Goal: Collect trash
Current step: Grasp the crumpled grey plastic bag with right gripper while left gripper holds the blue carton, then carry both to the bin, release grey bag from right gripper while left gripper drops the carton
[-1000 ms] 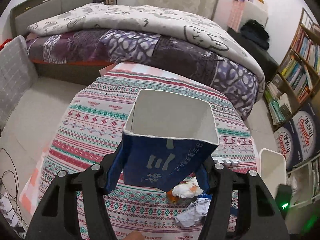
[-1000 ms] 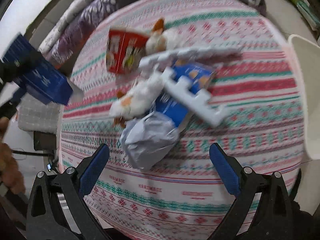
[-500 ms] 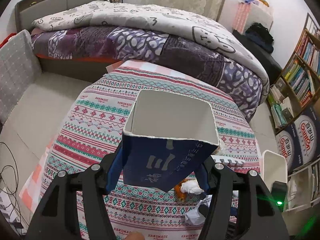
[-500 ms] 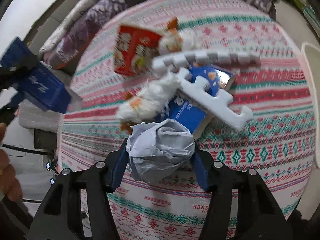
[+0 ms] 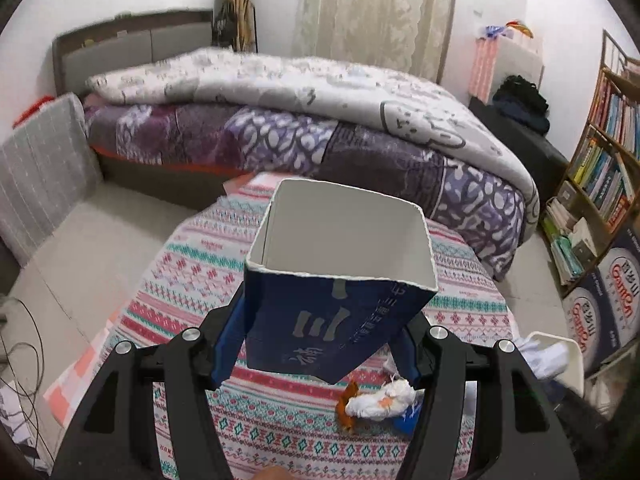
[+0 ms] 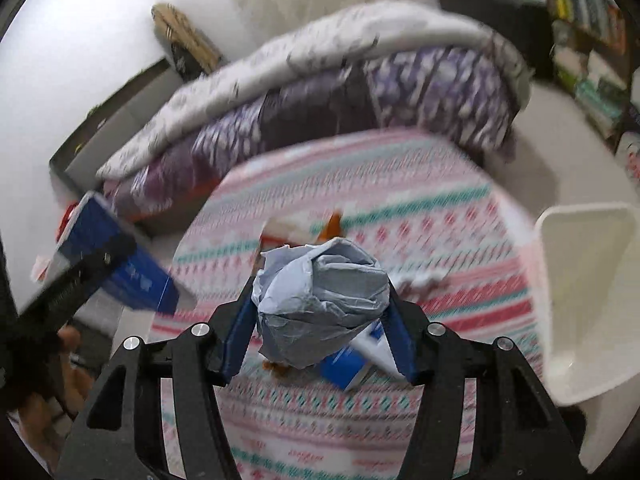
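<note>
Your right gripper point(image 6: 320, 332) pinches a grey paper wad point(image 6: 322, 304), clear of the table point(image 6: 440, 240). Your left gripper point(image 5: 320, 344) clamps an open blue carton point(image 5: 336, 284), mouth up. Under them on the cloth lie a white tissue point(image 5: 378, 400) and blue box point(image 6: 344, 364). White bin point(image 6: 588, 280) stands at the table's right edge. Bed point(image 5: 300, 120) behind.

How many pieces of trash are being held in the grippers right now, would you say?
2: a blue carton in the left gripper, and a crumpled paper ball in the right gripper.
</note>
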`<state>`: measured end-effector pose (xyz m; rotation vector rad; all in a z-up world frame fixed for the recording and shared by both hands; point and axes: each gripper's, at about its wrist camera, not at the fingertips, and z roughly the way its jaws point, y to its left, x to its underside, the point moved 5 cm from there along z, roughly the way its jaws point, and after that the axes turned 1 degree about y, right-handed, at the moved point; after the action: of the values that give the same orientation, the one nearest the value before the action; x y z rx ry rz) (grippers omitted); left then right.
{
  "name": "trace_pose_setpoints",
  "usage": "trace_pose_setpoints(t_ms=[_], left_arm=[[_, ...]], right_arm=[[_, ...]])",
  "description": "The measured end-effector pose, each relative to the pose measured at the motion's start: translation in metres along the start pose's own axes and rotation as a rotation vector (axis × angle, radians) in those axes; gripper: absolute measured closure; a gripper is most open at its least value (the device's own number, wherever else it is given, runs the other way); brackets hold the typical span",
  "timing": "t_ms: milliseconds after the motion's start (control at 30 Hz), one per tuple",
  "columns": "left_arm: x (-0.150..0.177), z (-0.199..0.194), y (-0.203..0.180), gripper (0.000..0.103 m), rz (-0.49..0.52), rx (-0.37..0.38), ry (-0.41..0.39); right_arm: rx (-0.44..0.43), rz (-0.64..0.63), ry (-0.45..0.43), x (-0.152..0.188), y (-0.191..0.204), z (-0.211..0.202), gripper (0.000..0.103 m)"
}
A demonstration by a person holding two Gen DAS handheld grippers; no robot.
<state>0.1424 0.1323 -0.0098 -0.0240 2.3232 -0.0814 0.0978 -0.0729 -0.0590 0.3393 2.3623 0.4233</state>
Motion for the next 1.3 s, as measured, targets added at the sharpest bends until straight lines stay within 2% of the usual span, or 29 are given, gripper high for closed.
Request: trace_pose_setpoints(t_ms=[133,300,467,900,1300], left_arm=[[-0.001,-0.011,-0.019,0.041,0.031,-0.048,-0.076],[0.000,-0.023,-0.041,0.041,0.035,-0.072,-0.138],[0.003,-0.028,-0.066,0.041,0.042,-0.064,-0.155],[0.017,-0.033,-0.133,0.041,0.107,0.003,-0.145],[0.041,-0.025,-0.199,0.041,0.206,0.099,-0.106]], right_arm=[[0.060,-0.023,-0.120,-0.014,-0.010,-0.017,0.047],[0.147,-0.077,-0.255,-0.026,-0.023,-0.043,0.047],[0.201,-0.121,-0.323,-0.029,-0.033,-0.062,0.047],[0.295,-0.071,-0.332,-0.040,-0.083,-0.085,0.046],[0.412,0.026,-0.320,-0.048,-0.154,-0.109,0.046]])
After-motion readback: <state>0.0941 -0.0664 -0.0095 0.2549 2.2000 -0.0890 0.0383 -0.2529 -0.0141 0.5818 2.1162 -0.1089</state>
